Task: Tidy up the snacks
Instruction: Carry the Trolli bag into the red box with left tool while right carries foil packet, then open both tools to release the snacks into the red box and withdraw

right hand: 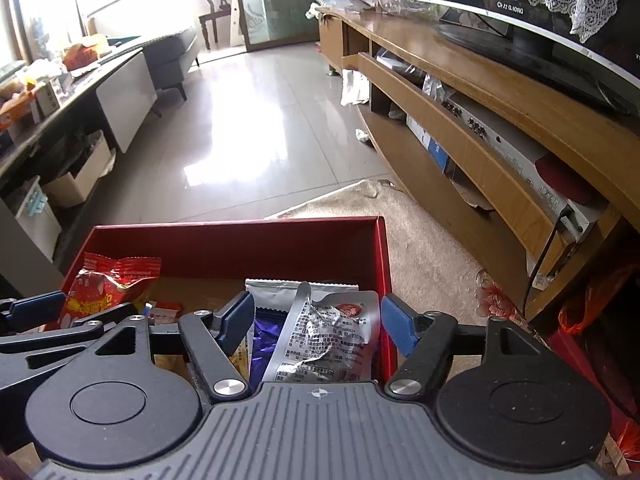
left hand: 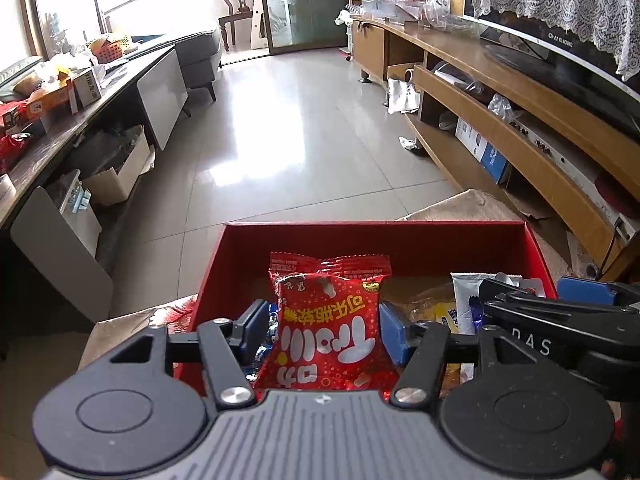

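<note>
An open red box (left hand: 376, 226) stands on a beige rug and holds several snack packets. A red snack bag (left hand: 328, 320) with white lettering stands in its left half, between the blue pads of my left gripper (left hand: 324, 332); a narrow gap shows at the left pad, so the jaws are open. In the box's right half (right hand: 236, 222) a crumpled silver packet (right hand: 328, 336) lies on a purple wrapper (right hand: 262, 344). My right gripper (right hand: 318, 322) is open around the silver packet, with both pads clear of it. The two grippers sit side by side over the box.
A wooden TV cabinet (right hand: 460, 92) with a television (right hand: 532, 4) and open shelves runs along the right. The beige rug (right hand: 424, 248) lies beside the box. A long dark table (left hand: 60, 128) crowded with boxes lines the left wall, with shiny tiled floor (left hand: 288, 140) between.
</note>
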